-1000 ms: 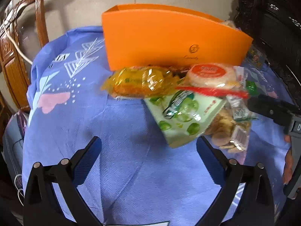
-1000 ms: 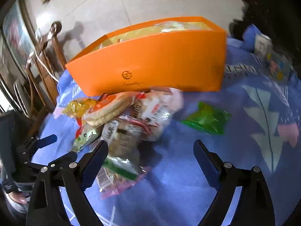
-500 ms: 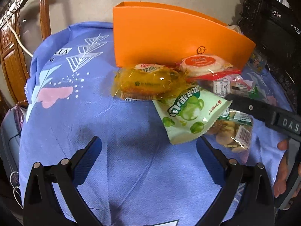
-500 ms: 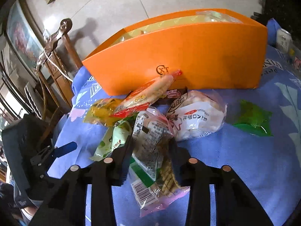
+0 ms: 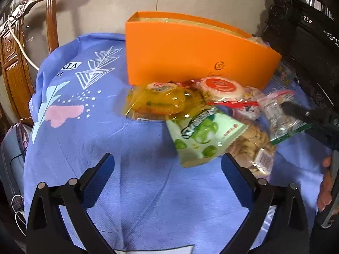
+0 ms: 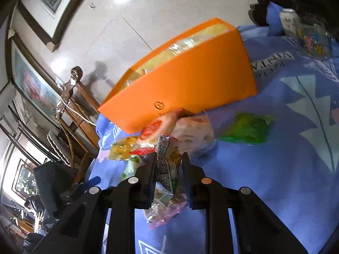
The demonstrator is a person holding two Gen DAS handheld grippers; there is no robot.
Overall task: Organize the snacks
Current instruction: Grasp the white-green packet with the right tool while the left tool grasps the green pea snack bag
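An orange box (image 5: 190, 59) stands on the blue tablecloth (image 5: 106, 127), with snacks inside it in the right wrist view (image 6: 180, 80). In front of it lies a pile of packets: a yellow cake packet (image 5: 161, 101), a round red-labelled cracker pack (image 5: 220, 86), a green-and-white candy bag (image 5: 203, 133) and a cookie bag (image 5: 254, 146). My left gripper (image 5: 167, 167) is open and empty, short of the pile. My right gripper (image 6: 168, 165) is shut on a clear snack packet (image 6: 167, 158) and lifts it off the pile; that packet also shows in the left wrist view (image 5: 279, 116).
A green packet (image 6: 247, 129) lies alone right of the pile. A white-wrapped bun packet (image 6: 195, 133) sits against the box. A can (image 6: 288, 21) stands at the far right corner. Carved wooden chairs (image 5: 19, 53) and dark furniture (image 5: 307, 31) ring the table.
My right gripper closed on the clear snack packet and raised it, tilting. The left gripper drew back slightly and stayed open.
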